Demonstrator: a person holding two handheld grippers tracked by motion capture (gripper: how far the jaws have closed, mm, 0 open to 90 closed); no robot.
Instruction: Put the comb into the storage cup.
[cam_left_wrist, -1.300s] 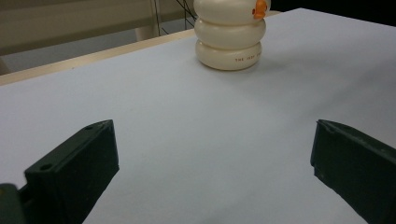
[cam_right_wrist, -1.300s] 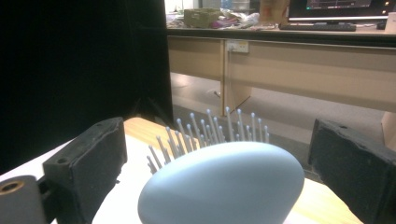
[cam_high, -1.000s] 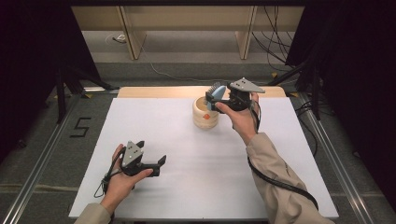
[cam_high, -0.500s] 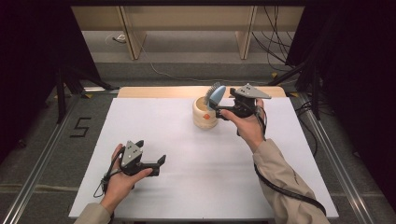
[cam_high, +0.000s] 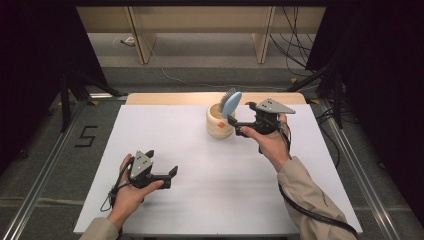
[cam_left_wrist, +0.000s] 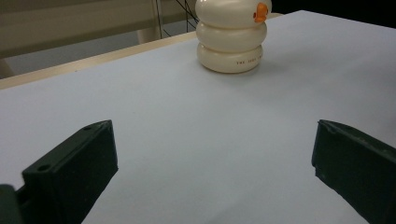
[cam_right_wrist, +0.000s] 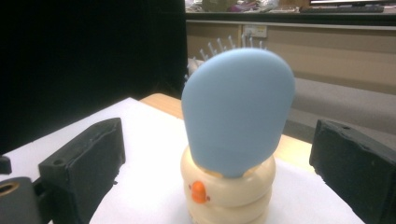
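A black "5" (cam_high: 86, 135) is marked on the floor left of the table (cam_high: 150, 130); small dark lettering on the cream holder (cam_left_wrist: 231, 51) (bottom ring) is too small to read.

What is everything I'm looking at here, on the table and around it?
Holder: one, cream, stacked rings with an orange beak, far middle of the table.
Hairbrush: one, light blue back, bristles facing away, standing head-up in the holder.
Table: one, white top with a wooden far edge.
Floor marking: one, a black "5", left of the table.
Cables: several, dark, on the floor at far right.
Left gripper: one, black with a grey plate, jaws open, low over the near left of the table.
Right gripper: one, black with a grey plate, jaws open, beside the holder.
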